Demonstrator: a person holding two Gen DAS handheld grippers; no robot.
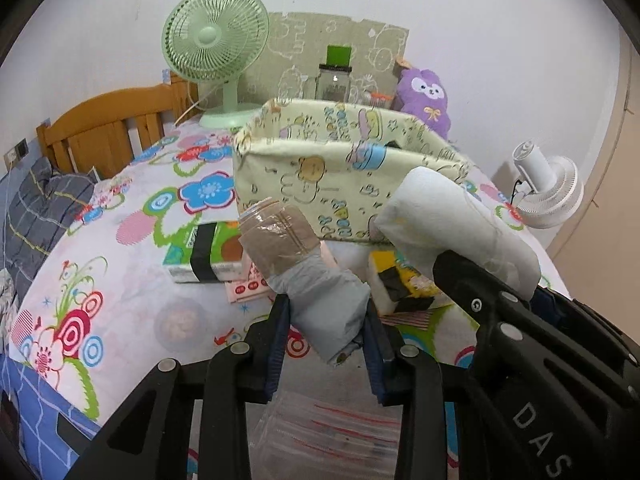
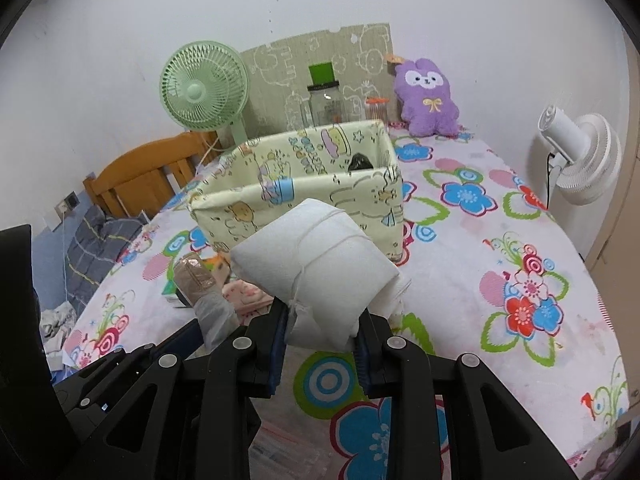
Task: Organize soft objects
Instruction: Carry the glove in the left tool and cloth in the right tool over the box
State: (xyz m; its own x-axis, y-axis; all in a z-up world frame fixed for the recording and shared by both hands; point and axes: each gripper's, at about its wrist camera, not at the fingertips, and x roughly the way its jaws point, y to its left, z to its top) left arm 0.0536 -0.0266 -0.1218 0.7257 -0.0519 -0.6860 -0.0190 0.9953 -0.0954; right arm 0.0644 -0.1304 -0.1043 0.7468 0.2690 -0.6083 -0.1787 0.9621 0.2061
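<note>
I have my left hand-held gripper [image 1: 326,328] clamped on a grey-and-tan roll [image 1: 308,276] and my right hand-held gripper [image 2: 320,340] clamped on a white bundle [image 2: 316,268], both off the bed [image 2: 460,280]; next, I judge, carry them over the fabric bin [image 2: 304,196] and release.

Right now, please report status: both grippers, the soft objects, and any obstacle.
Left gripper shut on grey-and-tan roll. Right gripper shut on white bundle. Fabric bin ahead, open. Nothing seen blocking.

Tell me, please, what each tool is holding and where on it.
The left tool pinches a grey and tan rolled bundle at its grey near end. The right tool pinches a white string-tied bundle at its near edge.
</note>
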